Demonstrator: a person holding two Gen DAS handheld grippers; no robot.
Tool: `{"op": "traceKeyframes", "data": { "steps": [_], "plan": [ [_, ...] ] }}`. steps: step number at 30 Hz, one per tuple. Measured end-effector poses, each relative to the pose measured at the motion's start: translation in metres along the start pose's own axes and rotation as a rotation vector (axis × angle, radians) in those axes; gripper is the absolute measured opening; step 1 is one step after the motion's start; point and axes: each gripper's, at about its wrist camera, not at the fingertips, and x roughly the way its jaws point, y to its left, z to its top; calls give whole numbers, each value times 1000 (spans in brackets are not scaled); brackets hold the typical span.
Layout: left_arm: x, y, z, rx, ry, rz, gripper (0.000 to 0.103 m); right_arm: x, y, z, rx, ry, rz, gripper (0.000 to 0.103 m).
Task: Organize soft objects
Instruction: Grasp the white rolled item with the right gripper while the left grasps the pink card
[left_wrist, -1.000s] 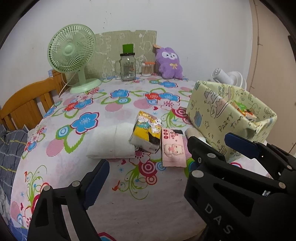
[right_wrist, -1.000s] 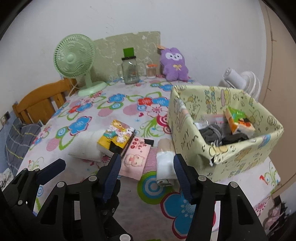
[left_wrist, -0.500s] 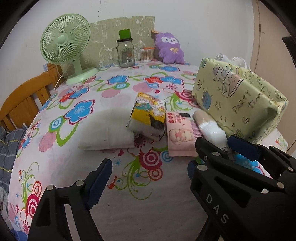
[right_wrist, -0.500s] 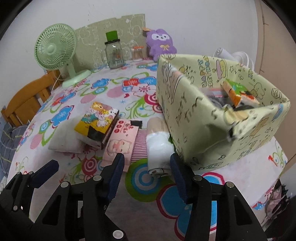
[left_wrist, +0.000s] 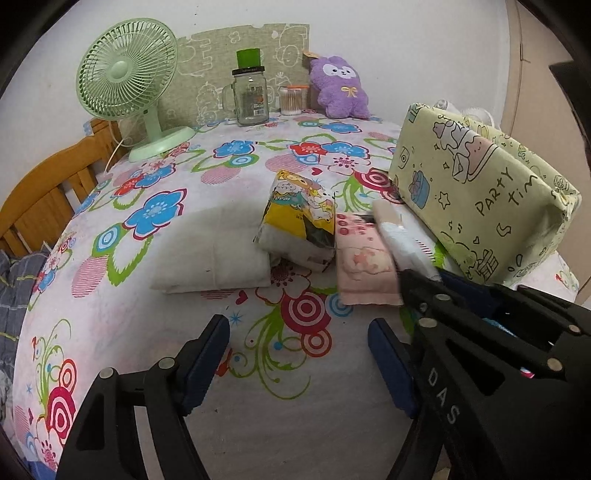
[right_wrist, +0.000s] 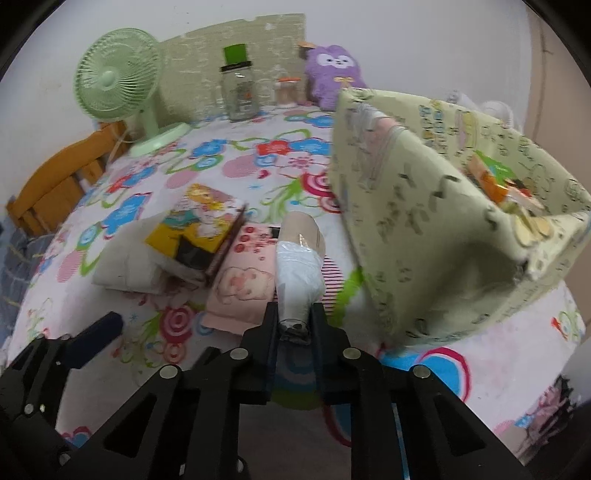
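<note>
My right gripper (right_wrist: 291, 317) is shut on the near end of a rolled beige and white cloth in clear plastic (right_wrist: 299, 266), lying beside the yellow-green "Party Time" box (right_wrist: 424, 236). The roll also shows in the left wrist view (left_wrist: 402, 240). A pink pouch (left_wrist: 364, 269), a yellow cartoon tissue pack (left_wrist: 299, 225) and a folded white cloth (left_wrist: 214, 254) lie in a row to its left. My left gripper (left_wrist: 299, 354) is open and empty over the tablecloth, in front of the row. The box holds an orange pack (right_wrist: 495, 181) and other items.
A green desk fan (left_wrist: 125, 88), a glass jar with green lid (left_wrist: 251, 96), a cotton swab tub (left_wrist: 291, 99) and a purple plush (left_wrist: 340, 88) stand at the table's back. A wooden chair back (left_wrist: 40, 192) is at the left edge.
My right gripper moved forward and down and closed on the near end of the wrapped roll. My left gripper came lower and closer to the tabletop, still open.
</note>
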Motion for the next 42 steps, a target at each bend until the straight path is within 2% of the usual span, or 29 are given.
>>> {"op": "traceKeyframes", "data": {
  "steps": [8,11,20,26,29,35,37,39,42],
  "plan": [
    [-9,11,-9,-3,-5,3,79,2,21,-1,-100,23,140,17],
    [-10,13,-6,-9,-16,5,79,2,24,1,-99,22,158,16],
    [1,13,8,1,-38,-62,78,2,16,12,-42,-4,82,15],
    [10,10,13,34,-16,-113,68,9,11,15,-7,9,60,16],
    [14,12,13,31,-7,-137,60,11,13,16,-8,17,51,16],
    [20,13,19,9,-1,-138,58,14,11,21,0,18,46,16],
    [21,13,20,9,1,-129,54,15,10,22,2,20,39,16],
    [21,14,21,5,-1,-120,44,16,10,23,2,20,37,16],
    [21,15,20,5,-2,-119,42,17,12,23,-4,19,41,16]
  ]
}}
